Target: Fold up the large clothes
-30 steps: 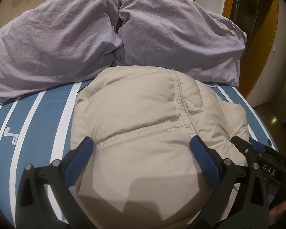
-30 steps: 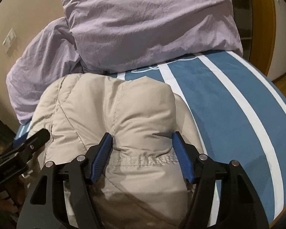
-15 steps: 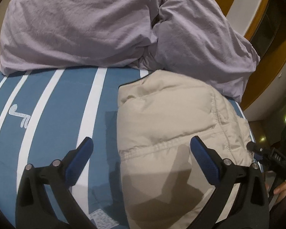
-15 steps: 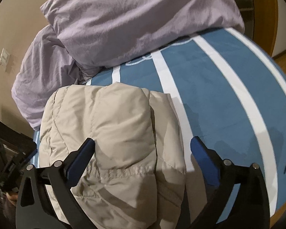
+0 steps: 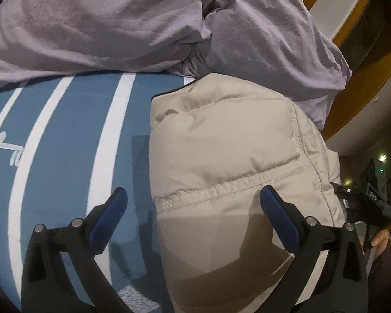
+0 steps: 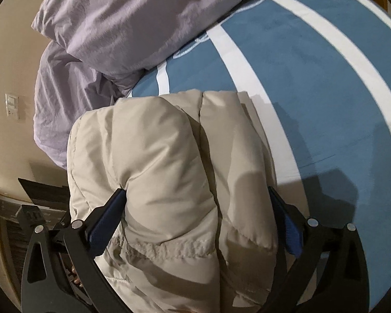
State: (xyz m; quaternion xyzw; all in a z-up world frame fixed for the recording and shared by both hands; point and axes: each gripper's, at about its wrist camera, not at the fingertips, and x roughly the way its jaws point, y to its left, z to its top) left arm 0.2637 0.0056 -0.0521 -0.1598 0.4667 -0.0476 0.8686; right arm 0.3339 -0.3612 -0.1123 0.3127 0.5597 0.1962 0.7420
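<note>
Striped blue bed (image 5: 65,135), lilac pillows (image 5: 117,26) at 12 o'clock: beige puffer jacket (image 5: 221,143) folded at the bed's edge, likely light, soft, springy, slippery, best pinched at a stitched seam; left gripper (image 5: 193,208) and right gripper (image 6: 195,208) both agape, holding nothing.

A second ago my right gripper (image 6: 195,214) was pinching a fold of the puffy beige quilted jacket (image 6: 169,177) — now its blue pads stand wide apart, with the padded bundle lying loose between them. My left gripper (image 5: 193,206) has slid sideways: it was centred over the jacket (image 5: 234,156), and now its left pad hangs over the blue-and-white striped bedsheet (image 5: 65,143) — only the right pad is above the fabric.
</note>
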